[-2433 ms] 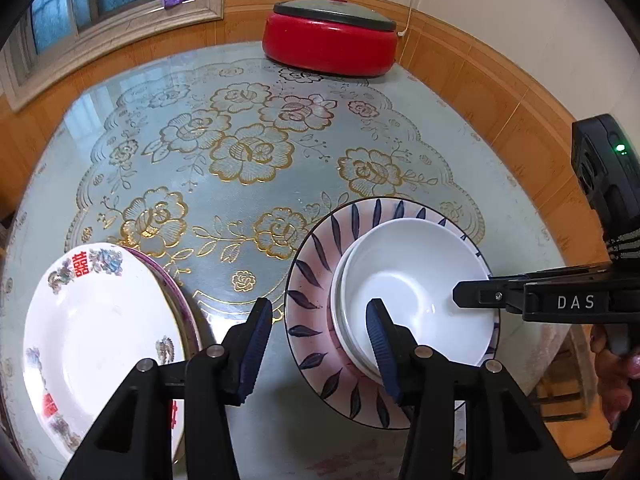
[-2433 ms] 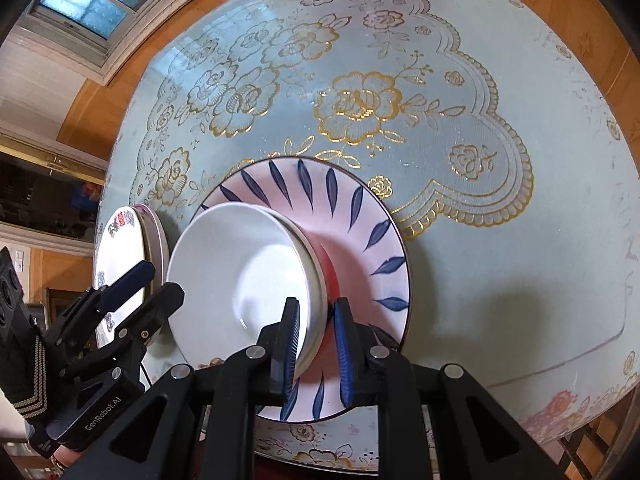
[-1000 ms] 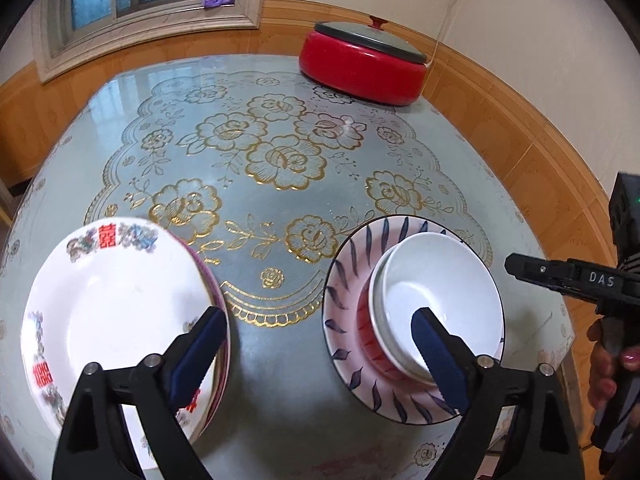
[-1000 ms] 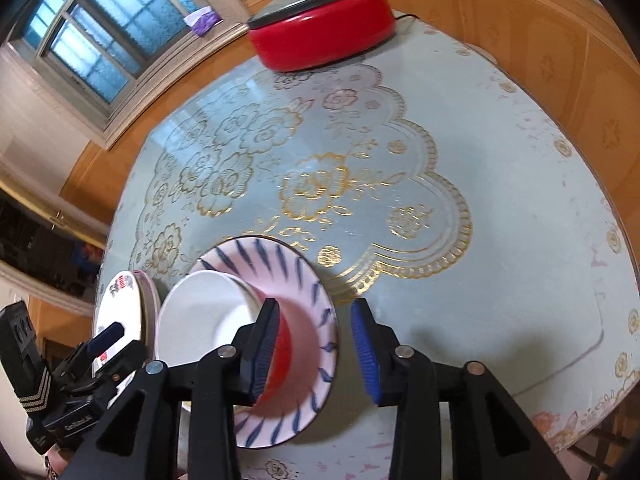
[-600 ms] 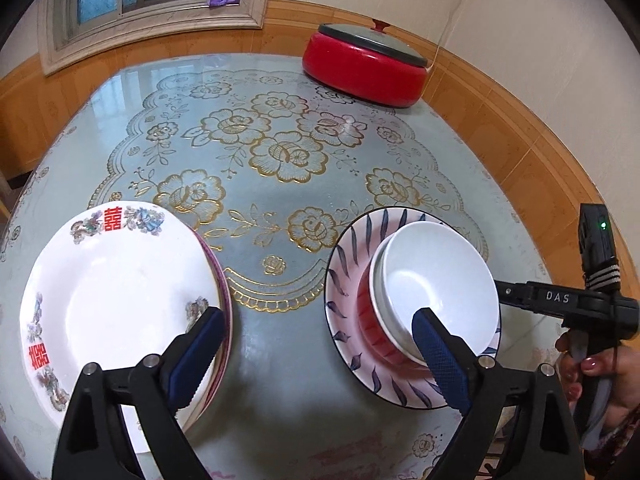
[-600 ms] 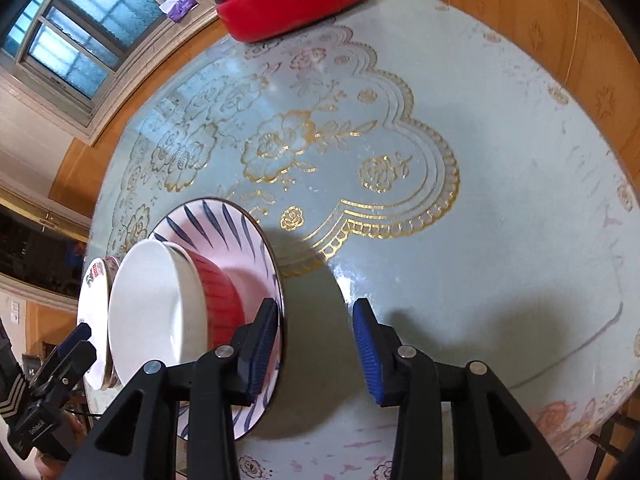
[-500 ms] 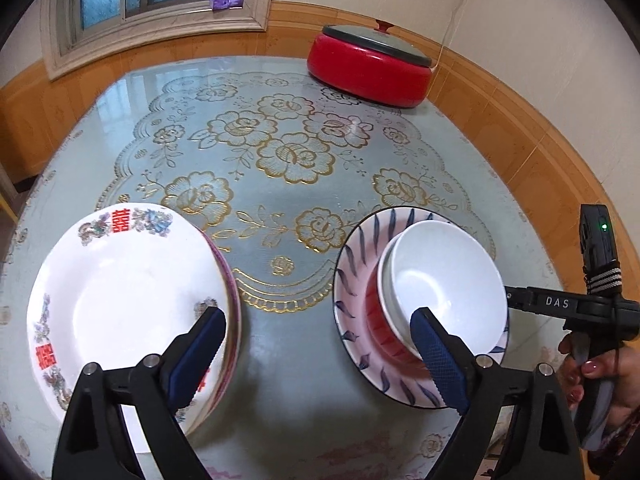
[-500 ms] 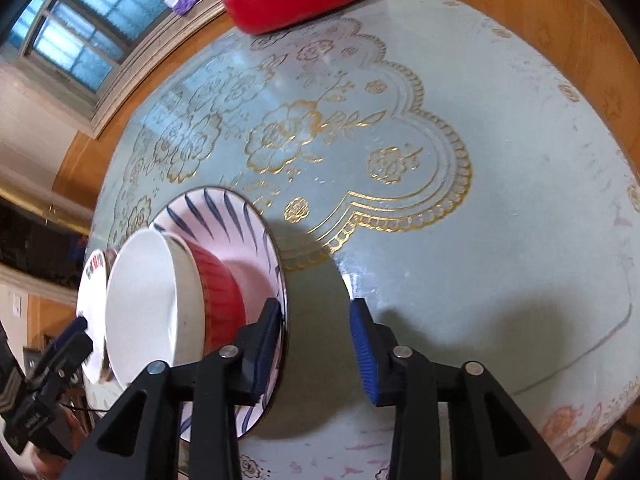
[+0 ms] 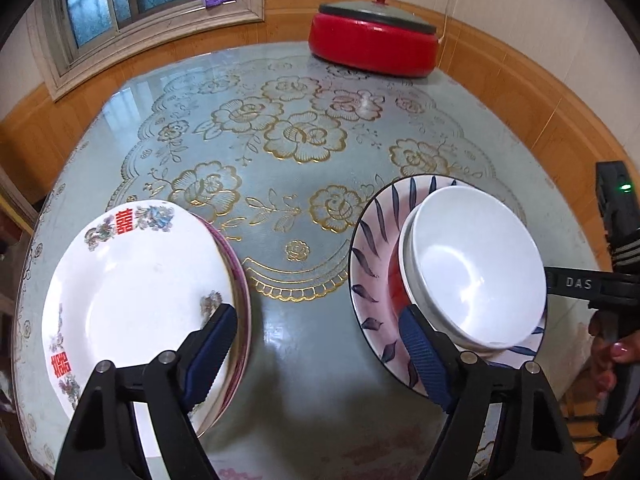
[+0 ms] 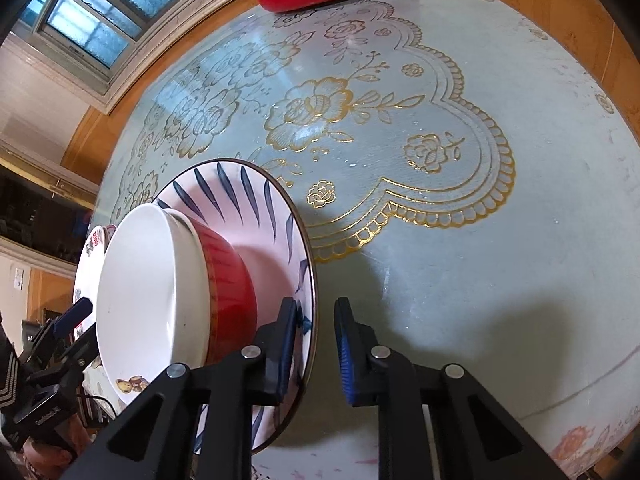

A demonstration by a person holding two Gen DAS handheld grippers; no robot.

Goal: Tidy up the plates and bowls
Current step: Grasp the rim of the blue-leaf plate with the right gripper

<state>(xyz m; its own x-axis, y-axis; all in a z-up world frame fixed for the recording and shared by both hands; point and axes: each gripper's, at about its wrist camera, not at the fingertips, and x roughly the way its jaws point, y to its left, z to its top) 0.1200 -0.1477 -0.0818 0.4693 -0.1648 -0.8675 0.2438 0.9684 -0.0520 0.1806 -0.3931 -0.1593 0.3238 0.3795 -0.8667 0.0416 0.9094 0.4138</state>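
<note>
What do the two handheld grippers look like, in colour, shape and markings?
Both grippers, the left gripper and the right gripper, have black angular plastic fingers with silver rivets and ribbed dark blue pads. Seen from the left wrist camera, the right one's black body bears white "DAS" lettering and a green light. The hand on it has pink-painted nails.

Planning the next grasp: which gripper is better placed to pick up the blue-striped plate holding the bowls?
Right, probably. The right gripper already straddles the rim of the striped plate, its jaws closing on it. The left gripper hangs wide over bare table between the striped plate and the white plates, gripping nothing.
</note>
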